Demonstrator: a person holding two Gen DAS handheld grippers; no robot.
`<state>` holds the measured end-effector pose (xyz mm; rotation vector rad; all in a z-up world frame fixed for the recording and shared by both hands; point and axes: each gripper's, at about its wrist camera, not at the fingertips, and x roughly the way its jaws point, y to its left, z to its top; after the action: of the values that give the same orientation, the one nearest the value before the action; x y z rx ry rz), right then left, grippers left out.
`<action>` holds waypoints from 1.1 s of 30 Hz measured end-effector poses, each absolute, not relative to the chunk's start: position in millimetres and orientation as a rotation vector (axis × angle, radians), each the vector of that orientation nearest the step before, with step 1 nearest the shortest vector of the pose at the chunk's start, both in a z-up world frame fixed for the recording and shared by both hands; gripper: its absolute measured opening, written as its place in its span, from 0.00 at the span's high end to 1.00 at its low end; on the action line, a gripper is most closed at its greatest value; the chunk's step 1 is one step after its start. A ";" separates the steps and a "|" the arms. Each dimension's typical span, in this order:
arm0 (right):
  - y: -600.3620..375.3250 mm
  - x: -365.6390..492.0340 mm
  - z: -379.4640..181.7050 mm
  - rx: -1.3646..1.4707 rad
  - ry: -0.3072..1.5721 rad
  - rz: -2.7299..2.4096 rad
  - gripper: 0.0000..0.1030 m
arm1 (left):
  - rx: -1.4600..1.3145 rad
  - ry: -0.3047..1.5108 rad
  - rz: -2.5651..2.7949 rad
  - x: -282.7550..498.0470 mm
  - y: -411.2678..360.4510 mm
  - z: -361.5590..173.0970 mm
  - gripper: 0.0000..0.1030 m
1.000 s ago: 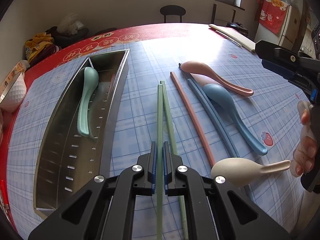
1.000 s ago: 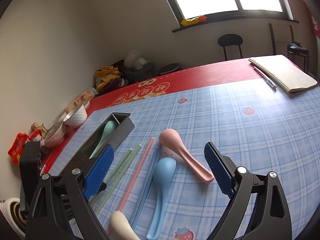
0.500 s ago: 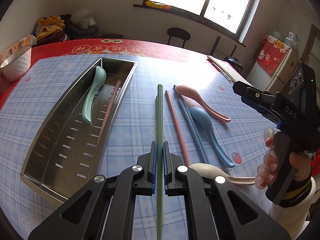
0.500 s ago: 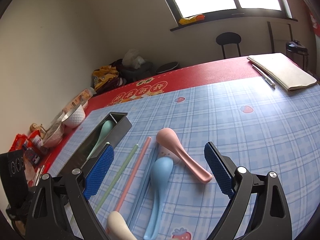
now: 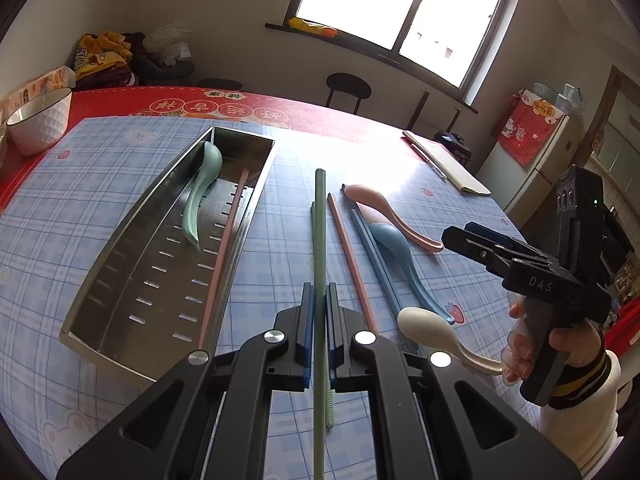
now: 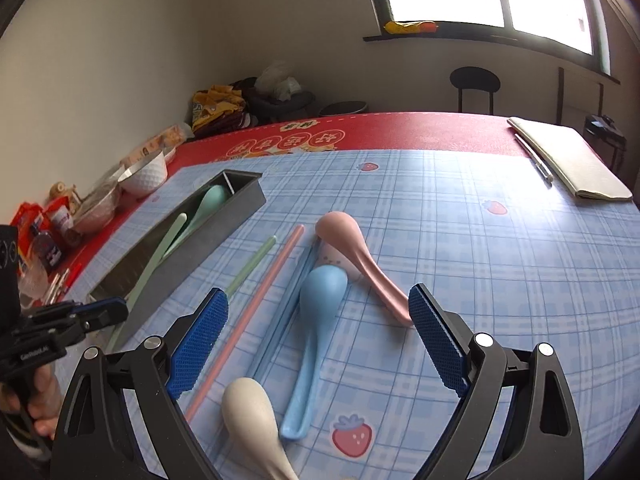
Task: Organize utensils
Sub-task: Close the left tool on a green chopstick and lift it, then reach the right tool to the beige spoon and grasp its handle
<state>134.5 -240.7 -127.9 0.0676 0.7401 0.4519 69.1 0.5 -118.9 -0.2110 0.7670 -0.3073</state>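
A steel tray (image 5: 120,280) lies toward the surface's (image 5: 280,248) left edge, already holding a green spoon (image 5: 202,192) and a pink chopstick (image 5: 226,248), both running lengthwise. Just right of it, the left gripper (image 5: 318,328) has its fingers (image 5: 306,320) pressed together on a green chopstick (image 5: 319,240), lifted clear of the surface; its long axis follows the fingers, tip aimed at the far edge and near-parallel to the tray's long wall. Its mate (image 6: 250,266) lies flat below. Judging by this, the step in hand is carrying the stick to the tray; the next move calls for a shift left over the rim, keeping the stick in line with the tray before release. Further right lie a pink stick (image 5: 350,256), blue chopsticks (image 5: 374,256), pink (image 5: 384,212), blue (image 5: 404,264) and cream (image 5: 432,332) spoons. The right gripper (image 6: 316,344) hovers over these, fingers (image 6: 200,336) spread, holding nothing.
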 end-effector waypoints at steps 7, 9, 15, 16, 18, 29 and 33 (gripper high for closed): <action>-250.4 111.9 -109.9 -0.001 0.756 0.457 0.24 | -0.237 0.757 -0.350 62.9 2.9 -122.4 0.94; -253.1 106.4 -106.8 -0.024 0.759 0.457 0.24 | -0.238 0.759 -0.357 61.9 3.1 -124.1 0.94; -246.7 82.4 -116.8 -0.180 0.829 0.452 0.37 | -0.228 0.749 -0.381 57.2 1.8 -123.8 0.94; -242.9 76.8 -121.0 -0.216 0.840 0.448 0.44 | -0.227 0.748 -0.386 56.3 1.2 -123.8 0.94; -235.8 63.4 -129.8 -0.287 0.862 0.439 0.49 | -0.225 0.746 -0.395 55.1 -0.2 -124.1 0.94; -216.0 20.5 -157.0 -0.386 0.926 0.438 0.69 | -0.232 0.748 -0.433 52.6 -2.0 -126.7 0.94; -212.6 26.2 -162.8 -0.385 0.941 0.421 0.69 | -0.238 0.743 -0.433 51.2 1.2 -125.7 0.94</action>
<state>26.2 -212.6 -162.8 -0.3853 0.9406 0.4214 51.2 1.2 -125.7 -0.2377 0.7434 -0.4333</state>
